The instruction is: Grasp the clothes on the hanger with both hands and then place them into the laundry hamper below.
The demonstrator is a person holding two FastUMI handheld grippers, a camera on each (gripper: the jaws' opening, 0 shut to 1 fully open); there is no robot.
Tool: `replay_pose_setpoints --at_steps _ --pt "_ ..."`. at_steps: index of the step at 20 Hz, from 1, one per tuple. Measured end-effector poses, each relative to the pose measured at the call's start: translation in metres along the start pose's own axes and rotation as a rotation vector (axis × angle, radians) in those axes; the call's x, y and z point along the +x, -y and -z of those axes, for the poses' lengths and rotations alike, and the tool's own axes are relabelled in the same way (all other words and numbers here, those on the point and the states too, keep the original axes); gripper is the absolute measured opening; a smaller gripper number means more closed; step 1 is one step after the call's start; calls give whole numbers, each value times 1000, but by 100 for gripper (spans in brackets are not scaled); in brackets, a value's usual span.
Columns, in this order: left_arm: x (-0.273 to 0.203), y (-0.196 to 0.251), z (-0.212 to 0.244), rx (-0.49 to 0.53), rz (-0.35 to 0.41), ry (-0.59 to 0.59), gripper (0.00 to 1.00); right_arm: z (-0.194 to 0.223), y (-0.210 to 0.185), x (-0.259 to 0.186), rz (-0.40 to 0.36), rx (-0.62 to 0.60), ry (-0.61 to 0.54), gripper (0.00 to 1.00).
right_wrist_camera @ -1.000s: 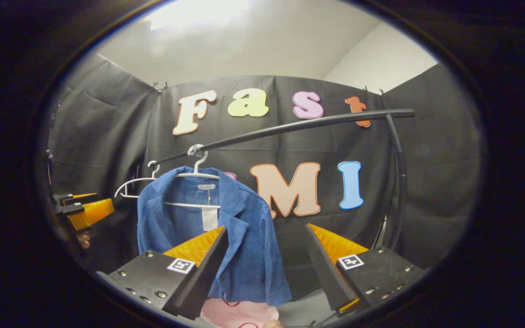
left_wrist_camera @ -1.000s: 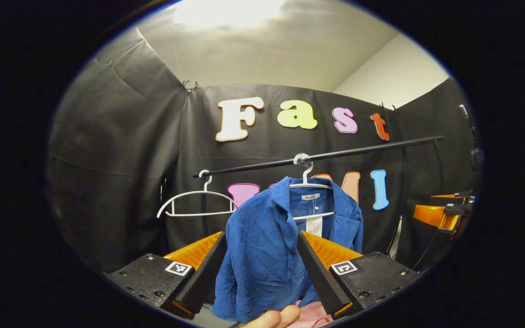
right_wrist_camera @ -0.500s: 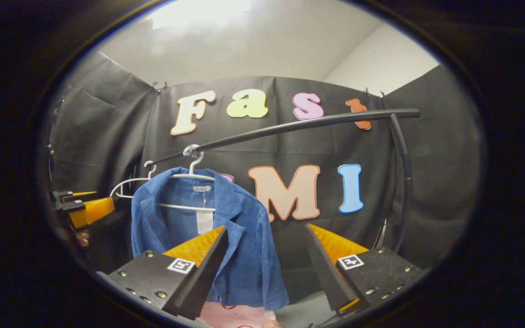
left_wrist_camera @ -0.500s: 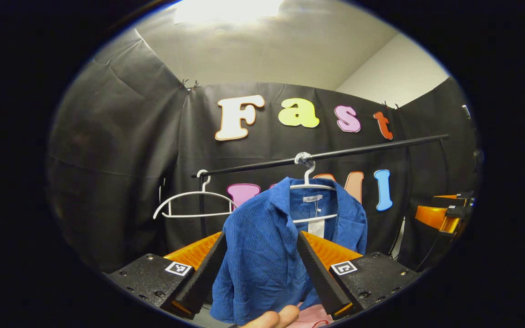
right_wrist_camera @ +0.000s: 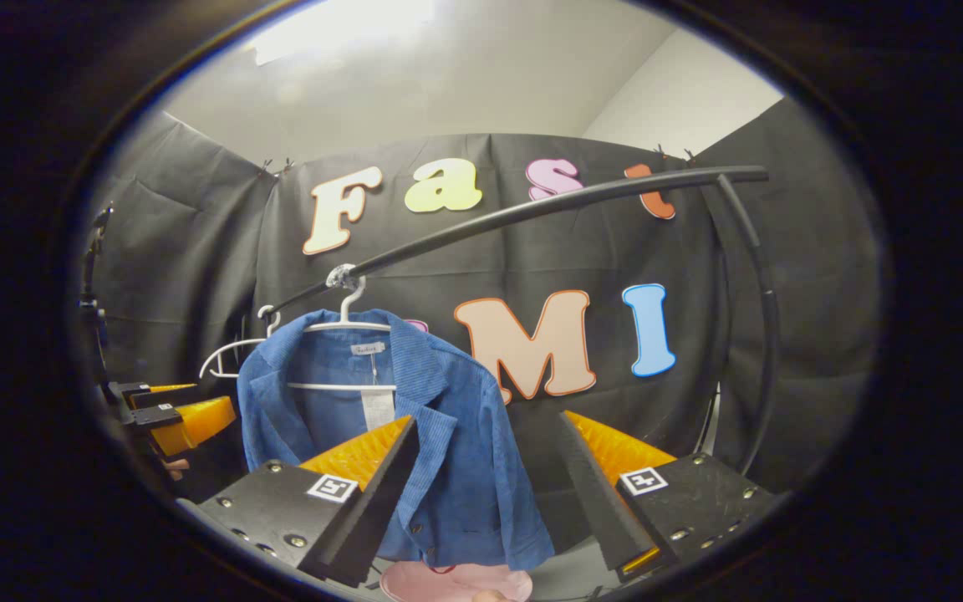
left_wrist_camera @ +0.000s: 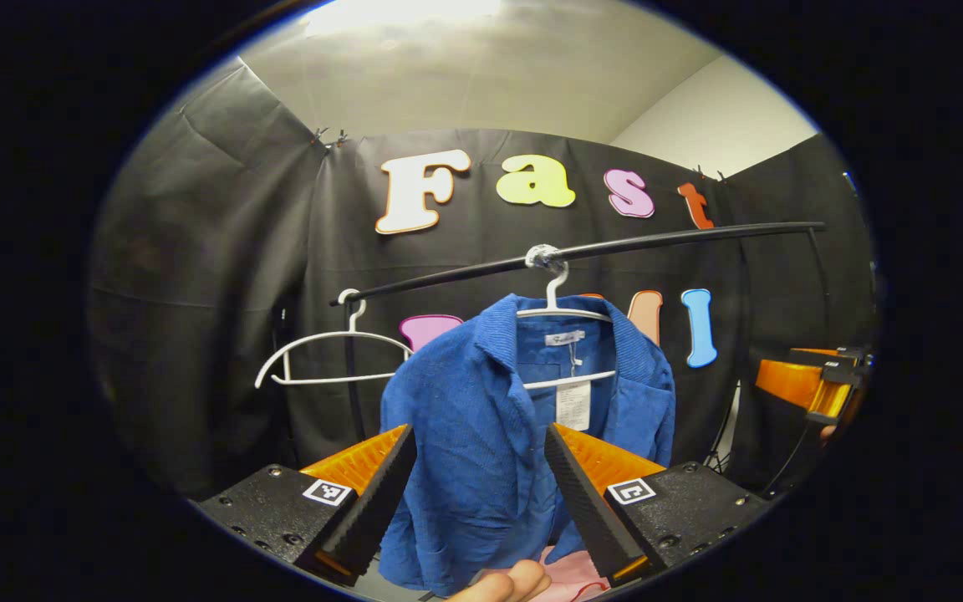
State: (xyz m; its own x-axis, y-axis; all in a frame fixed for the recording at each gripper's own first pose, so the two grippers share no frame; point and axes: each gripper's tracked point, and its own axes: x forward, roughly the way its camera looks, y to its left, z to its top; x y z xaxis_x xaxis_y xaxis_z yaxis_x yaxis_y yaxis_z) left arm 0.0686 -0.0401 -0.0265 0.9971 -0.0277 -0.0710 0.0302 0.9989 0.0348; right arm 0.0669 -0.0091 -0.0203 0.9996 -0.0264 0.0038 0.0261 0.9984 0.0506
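Notably, pink hamper (right_wrist_camera: 456, 581) below blue shirt (right_wrist_camera: 415, 443) — right gripper view.

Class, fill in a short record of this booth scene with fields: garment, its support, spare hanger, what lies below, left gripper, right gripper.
garment: blue corduroy shirt, open at the front, a paper tag inside
support: white hanger hooked on the black rail
spare hanger: empty white hanger on the same rail, to the shirt's left
below: pink hamper, partly seen under the hem
left gripper: jaws open, shirt seen between them, not yet gripped
right gripper: jaws open, pointing at the shirt's right edge
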Motion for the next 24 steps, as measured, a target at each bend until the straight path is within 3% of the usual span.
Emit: replay_pose_setpoints --at_steps 6,12,16,21,24 --pt "39 25 19 9 17 -5 93 35 -19 41 -3 -107 -42 98" --pt "74 31 44 38 -7 -28 95 31 -25 80 23 -44 61 98" --pt "91 17 52 25 -79 -21 94 59 -50 101 -13 -20 -46 98" --pt "99 17 54 41 -58 -25 85 75 -62 121 6 -88 -41 98" --pt "104 2 45 44 -93 9 79 84 -80 131 -34 -58 -52 98"
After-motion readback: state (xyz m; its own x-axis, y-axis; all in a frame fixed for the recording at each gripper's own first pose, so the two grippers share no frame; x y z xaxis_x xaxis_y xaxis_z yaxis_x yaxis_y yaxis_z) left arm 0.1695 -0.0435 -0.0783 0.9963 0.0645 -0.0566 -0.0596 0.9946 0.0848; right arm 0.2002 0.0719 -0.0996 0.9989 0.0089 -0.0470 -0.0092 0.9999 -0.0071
